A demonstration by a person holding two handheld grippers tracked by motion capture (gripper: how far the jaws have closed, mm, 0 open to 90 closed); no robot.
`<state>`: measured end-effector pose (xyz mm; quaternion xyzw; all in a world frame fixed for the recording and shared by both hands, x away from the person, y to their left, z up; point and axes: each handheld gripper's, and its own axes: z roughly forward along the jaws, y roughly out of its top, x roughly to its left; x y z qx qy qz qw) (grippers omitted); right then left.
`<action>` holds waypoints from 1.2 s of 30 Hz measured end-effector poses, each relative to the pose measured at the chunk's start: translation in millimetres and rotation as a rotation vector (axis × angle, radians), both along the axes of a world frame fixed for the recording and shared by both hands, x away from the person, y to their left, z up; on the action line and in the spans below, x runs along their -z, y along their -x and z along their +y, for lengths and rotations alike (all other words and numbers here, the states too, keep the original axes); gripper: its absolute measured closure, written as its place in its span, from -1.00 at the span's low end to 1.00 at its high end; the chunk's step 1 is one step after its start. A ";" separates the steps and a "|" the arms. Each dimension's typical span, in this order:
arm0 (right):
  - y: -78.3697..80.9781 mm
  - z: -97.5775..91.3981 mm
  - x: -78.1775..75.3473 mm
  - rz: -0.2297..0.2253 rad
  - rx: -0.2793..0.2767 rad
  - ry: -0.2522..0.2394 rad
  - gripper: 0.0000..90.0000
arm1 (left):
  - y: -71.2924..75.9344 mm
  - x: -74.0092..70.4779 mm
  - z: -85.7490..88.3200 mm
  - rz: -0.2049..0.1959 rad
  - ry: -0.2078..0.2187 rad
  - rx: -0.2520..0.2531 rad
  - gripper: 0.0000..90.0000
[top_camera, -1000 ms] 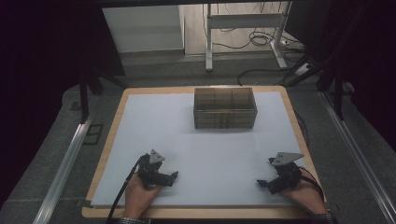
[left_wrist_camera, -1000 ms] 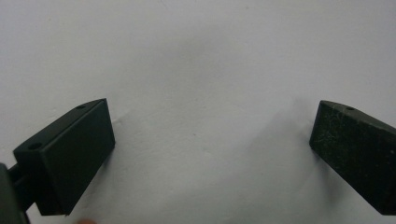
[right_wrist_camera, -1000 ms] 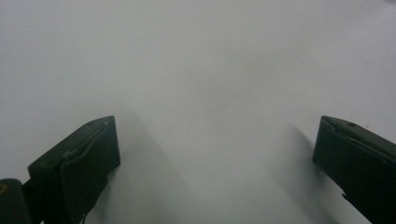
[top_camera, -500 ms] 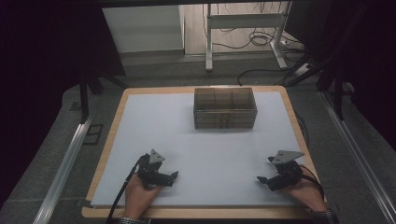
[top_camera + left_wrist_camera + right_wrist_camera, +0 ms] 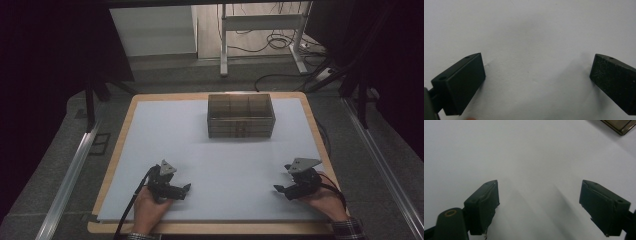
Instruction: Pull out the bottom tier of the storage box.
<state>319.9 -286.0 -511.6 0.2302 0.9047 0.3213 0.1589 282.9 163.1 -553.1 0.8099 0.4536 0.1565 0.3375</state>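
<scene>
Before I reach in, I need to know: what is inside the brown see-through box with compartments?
The brown see-through box shows inner dividers forming open-topped compartments; nothing is visible in them. Its lower drawers are too dark to judge.

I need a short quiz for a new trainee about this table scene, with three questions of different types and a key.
1. True or false: the left gripper holds the brown box.
2. Multiple choice: where does the box stand on the white sheet? A) at the near edge, between the hands. B) at the far side, around the middle. C) at the far left corner.
3. Short answer: what lies between the jaws of the right gripper?

Key:
1. False. Its jaws stand wide apart over the bare sheet.
2. B.
3. Nothing, just the bare sheet; the jaws have just been closing a little but stand open.
</scene>
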 end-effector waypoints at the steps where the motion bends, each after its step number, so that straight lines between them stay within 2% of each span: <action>1: 0.0 0.0 0.0 0.000 0.000 0.000 -0.62 | 0.0 0.0 0.0 0.000 0.000 0.000 -1.00; 10: -4.1 6.5 -4.1 -0.052 -0.011 0.029 -0.50 | 0.0 0.0 0.0 0.000 0.000 0.000 -1.00; 21: -10.7 15.5 -5.4 -0.079 -0.011 0.052 -0.40 | 0.0 0.0 0.0 0.000 0.000 0.000 -1.00; 36: -17.9 31.5 -6.7 -0.162 -0.029 0.142 -0.36 | 0.1 0.0 0.0 0.000 0.000 -0.001 -1.00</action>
